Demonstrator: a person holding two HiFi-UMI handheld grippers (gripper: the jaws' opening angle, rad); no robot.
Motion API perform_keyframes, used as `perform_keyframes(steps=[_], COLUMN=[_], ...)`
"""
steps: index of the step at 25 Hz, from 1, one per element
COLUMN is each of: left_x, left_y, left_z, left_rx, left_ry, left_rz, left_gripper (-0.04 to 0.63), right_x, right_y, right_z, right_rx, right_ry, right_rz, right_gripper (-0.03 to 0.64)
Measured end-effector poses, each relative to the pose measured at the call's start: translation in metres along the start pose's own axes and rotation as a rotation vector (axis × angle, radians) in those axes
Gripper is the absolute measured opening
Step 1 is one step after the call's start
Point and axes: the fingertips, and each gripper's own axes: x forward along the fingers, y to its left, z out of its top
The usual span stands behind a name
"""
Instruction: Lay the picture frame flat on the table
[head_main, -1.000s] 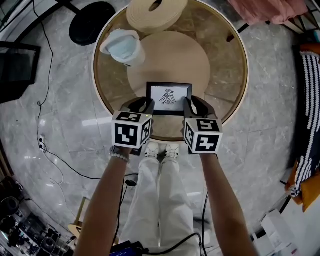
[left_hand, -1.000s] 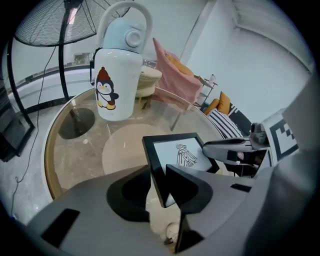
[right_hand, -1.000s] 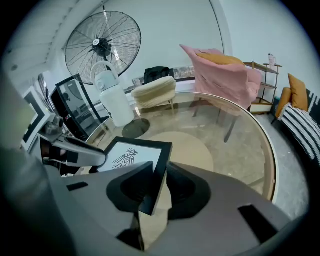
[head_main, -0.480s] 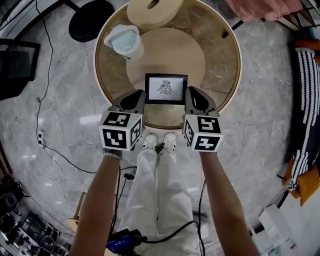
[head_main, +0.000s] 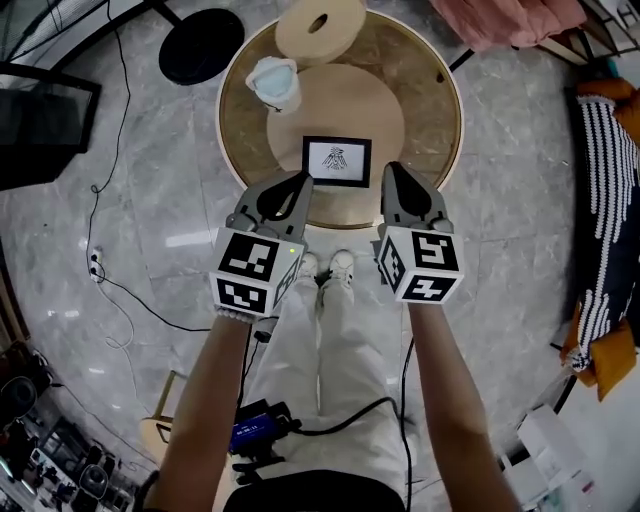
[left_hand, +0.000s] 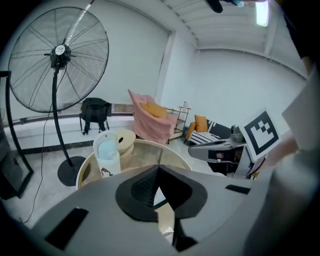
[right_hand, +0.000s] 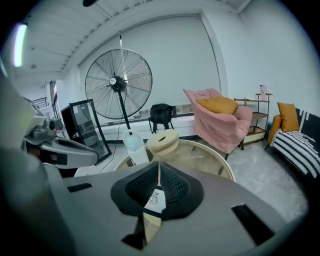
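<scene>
Two grippers are nearest to the camera, one in each hand: the left gripper (head_main: 301, 180) and the right gripper (head_main: 391, 170). Both have their jaws pressed together and carry nothing. In each gripper view the black pads meet in one line, and only the table shows behind them.

A second ago both grippers stood low, at the left and right edges of the picture frame (head_main: 337, 160), with their jaws apart. Since then the left jaws have just been closing on nothing, the right jaws are already together, and both hands have come up and back toward the person. I judge this to be the retreat after the placing, so the task looks finished, or very nearly.

The frame itself lies flat with its drawing side up. It rests on a pale round board (head_main: 345, 100) in the middle of the round table (head_main: 435, 95). It is just beyond the jaw tips in the head view and touches neither gripper.

Counted from near to far, there is one frame, one board and one table. One white lidded container (head_main: 275, 82) stands at the far left edge of the board, and one beige ring (head_main: 320, 28) sits at the far rim of the table. Beyond the table stand one large fan (left_hand: 59, 52) on a pole and one pink armchair (right_hand: 217, 122).
</scene>
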Motion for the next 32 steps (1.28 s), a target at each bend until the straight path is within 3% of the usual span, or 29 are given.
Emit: perform_keyframes(steps=[8, 13, 23, 32], left_x=[-0.066, -0.105, -0.179, -0.225], left_y=[-0.032, -0.051, -0.062, -0.068], left_z=[0.080, 0.120, 0.177, 0.213], left_rx=[0.117, 0.162, 0.134, 0.189], left_ry=[-0.125, -0.182, -0.335, -0.419], left_rz=[-0.020, -0.029, -0.031, -0.021], left_gripper=[0.015, 0.015, 0.015, 0.015], right_x=[-0.070, -0.113, -0.188, -0.228], right_y=[0.013, 0.022, 0.044, 0.066], right_z=[0.067, 0.111, 0.172, 0.202], right_rx=[0.010, -0.044, -0.095, -0.115], right_ry=[-0.126, -0.205, -0.340, -0.415], right_rz=[-0.010, 0.010, 0.026, 0.054], right_gripper=[0.040, 0.040, 0.040, 0.039])
